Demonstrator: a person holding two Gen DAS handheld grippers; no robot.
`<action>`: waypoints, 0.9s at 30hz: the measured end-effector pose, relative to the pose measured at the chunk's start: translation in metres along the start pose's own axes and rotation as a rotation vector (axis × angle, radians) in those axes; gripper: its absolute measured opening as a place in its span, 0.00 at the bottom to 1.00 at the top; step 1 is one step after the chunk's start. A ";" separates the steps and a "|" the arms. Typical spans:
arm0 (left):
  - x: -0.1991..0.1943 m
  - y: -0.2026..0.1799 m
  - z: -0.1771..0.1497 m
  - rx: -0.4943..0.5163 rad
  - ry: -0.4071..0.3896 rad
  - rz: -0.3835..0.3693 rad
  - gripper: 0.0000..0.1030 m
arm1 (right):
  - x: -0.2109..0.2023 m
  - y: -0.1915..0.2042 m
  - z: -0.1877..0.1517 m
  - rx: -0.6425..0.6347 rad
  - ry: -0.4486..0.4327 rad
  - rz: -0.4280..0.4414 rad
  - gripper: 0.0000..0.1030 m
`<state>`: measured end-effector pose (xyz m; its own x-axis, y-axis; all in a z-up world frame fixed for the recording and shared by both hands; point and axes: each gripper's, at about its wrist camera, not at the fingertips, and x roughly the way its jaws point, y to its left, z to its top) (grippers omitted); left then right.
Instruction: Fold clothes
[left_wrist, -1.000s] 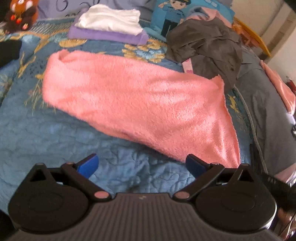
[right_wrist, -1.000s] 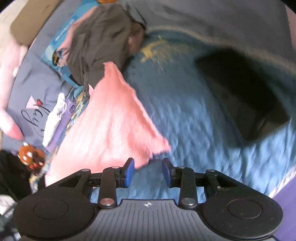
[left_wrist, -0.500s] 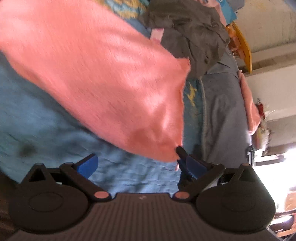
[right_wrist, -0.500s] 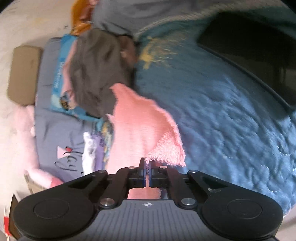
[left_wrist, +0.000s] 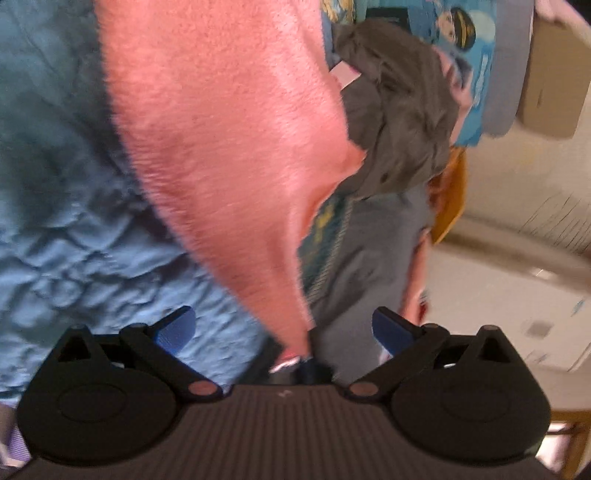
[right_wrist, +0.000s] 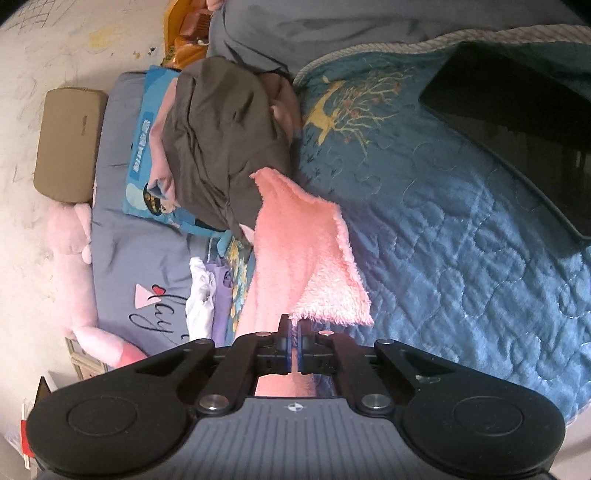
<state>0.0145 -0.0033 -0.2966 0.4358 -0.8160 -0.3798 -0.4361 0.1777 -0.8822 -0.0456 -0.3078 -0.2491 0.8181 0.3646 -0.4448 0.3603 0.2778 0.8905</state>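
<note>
Towel (right_wrist: 295, 258) on quilt (right_wrist: 461, 258), near corner clamped in right gripper (right_wrist: 294, 345). Left gripper (left_wrist: 284, 328) wide apart, towel corner hanging between pads, untouched. Grey garment (right_wrist: 221, 140) beyond towel.

One pink towel (right_wrist: 295, 251), one grey garment (right_wrist: 225, 147), two grippers (left (left_wrist: 284, 330), right (right_wrist: 294, 341)), one blue quilt (right_wrist: 461, 240), one pink plush toy (right_wrist: 79, 280)

Pink fluffy towel (right_wrist: 299, 254); blue quilt (right_wrist: 461, 258) with yellow deer-and-tree print; dark grey-brown garment (right_wrist: 221, 147); blue cartoon pillow (right_wrist: 144, 147); white-on-purple folded clothes (right_wrist: 207, 299); pink plush (right_wrist: 77, 266).
</note>
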 end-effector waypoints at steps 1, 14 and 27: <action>0.002 0.000 0.002 -0.019 -0.009 -0.019 0.99 | -0.001 0.001 -0.001 -0.004 -0.001 -0.001 0.03; -0.041 0.001 0.057 -0.040 -0.282 -0.040 0.37 | -0.007 -0.005 0.001 0.023 -0.070 -0.057 0.02; -0.140 -0.013 0.116 0.118 -0.613 0.135 0.34 | -0.010 -0.008 -0.002 -0.005 -0.080 -0.110 0.02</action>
<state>0.0501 0.1723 -0.2640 0.7696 -0.3254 -0.5493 -0.4441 0.3453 -0.8268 -0.0575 -0.3124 -0.2523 0.8072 0.2596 -0.5302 0.4476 0.3164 0.8364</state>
